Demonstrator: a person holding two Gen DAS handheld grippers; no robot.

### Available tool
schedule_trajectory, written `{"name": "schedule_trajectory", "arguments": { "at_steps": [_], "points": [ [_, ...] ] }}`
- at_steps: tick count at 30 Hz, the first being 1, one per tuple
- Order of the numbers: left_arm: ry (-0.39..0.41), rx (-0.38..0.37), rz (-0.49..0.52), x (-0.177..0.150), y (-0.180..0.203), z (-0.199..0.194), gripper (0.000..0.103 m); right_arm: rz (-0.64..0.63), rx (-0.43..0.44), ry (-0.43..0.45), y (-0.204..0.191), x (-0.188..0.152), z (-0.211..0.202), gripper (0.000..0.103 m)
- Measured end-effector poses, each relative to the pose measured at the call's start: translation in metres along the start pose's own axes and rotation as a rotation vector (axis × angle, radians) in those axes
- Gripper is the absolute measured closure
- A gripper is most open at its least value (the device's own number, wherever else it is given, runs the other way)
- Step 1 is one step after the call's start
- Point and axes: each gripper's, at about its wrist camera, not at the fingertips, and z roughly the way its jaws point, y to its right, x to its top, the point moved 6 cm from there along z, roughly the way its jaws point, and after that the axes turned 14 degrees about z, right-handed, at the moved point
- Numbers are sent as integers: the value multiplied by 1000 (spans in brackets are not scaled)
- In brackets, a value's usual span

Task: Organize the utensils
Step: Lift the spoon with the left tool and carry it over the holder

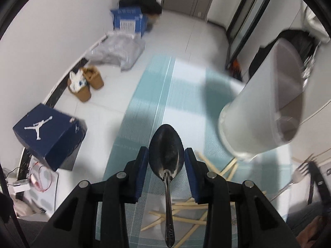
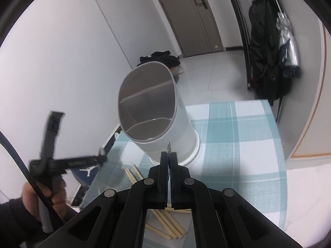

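The left claw (image 1: 166,152) grips a spoon (image 1: 166,148) by its bowl, lifted above the chopsticks (image 1: 186,212) beside the white holder (image 2: 157,113). The right claw (image 2: 169,155) is clenched on a fork (image 1: 301,172) near the holder's base on the worktop (image 2: 238,144).

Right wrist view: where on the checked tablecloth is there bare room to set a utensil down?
The checked tablecloth lies bare right of the white utensil holder, out to the table's far and right edges. It is crowded near the camera: wooden chopsticks are scattered beneath the right gripper and left of the holder's base.
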Motion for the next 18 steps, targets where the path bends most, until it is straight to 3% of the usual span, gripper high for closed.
{"name": "schedule_trajectory", "arguments": {
  "at_steps": [4,9,18],
  "points": [
    [103,-18,20,4,10,-20,72,-45,-12,32,-7,-1,-8,102],
    [159,-56,42,4,14,-37,72,-55,-27,66,-10,-4,-21,102],
    [380,-97,14,26,29,-95,72,-93,-20,141,-24,2,-52,102]
  ]
}}
